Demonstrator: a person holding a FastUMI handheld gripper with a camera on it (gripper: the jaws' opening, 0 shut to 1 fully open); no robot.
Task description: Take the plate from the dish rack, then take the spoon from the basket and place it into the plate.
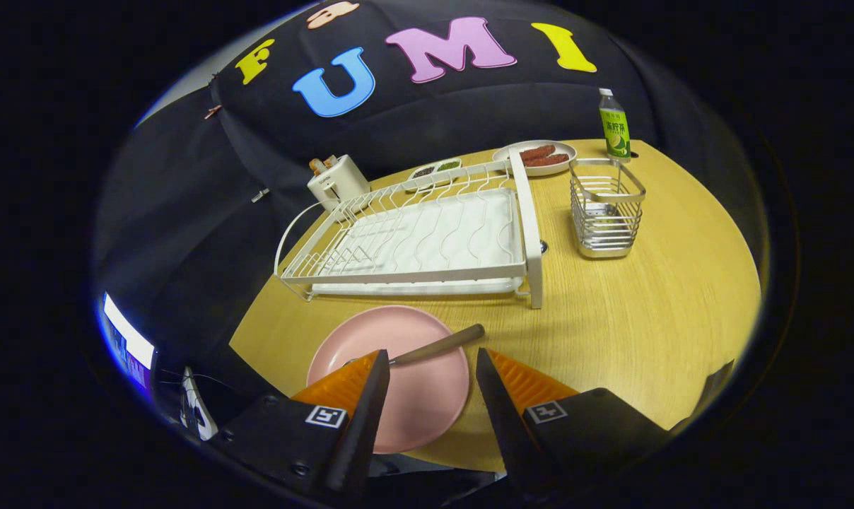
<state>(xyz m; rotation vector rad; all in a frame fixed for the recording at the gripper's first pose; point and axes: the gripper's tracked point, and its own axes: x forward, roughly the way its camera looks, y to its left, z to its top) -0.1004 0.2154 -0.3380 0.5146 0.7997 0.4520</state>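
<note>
The rack (pixel 427 237) stood bare on the tabletop (pixel 646 311), a white tray under its wires and no dish in its slots. Just right of it stood the wire basket (pixel 606 208); whether anything lay at its bottom could not be told. Behind the basket a bottle (pixel 614 132) stood upright, and beside that a small plate of sausages (pixel 535 155). A narrow dish (pixel 435 170) with dark and green bits sat behind the rack's far rail, and a toaster (pixel 337 182) with something in its slots stood at the rack's far left corner. The pink plate (pixel 392 375) lay flat on the tabletop in front of the rack, near the table's edge. The spoon (pixel 434 346) lay in it, bowl end hidden behind the left finger, handle angled up and right over the plate's rim. The claw (pixel 430 364) was wide open and held nothing; the plate lay between and just under its fingers, the spoon's handle crossing the gap near the fingertips.
</note>
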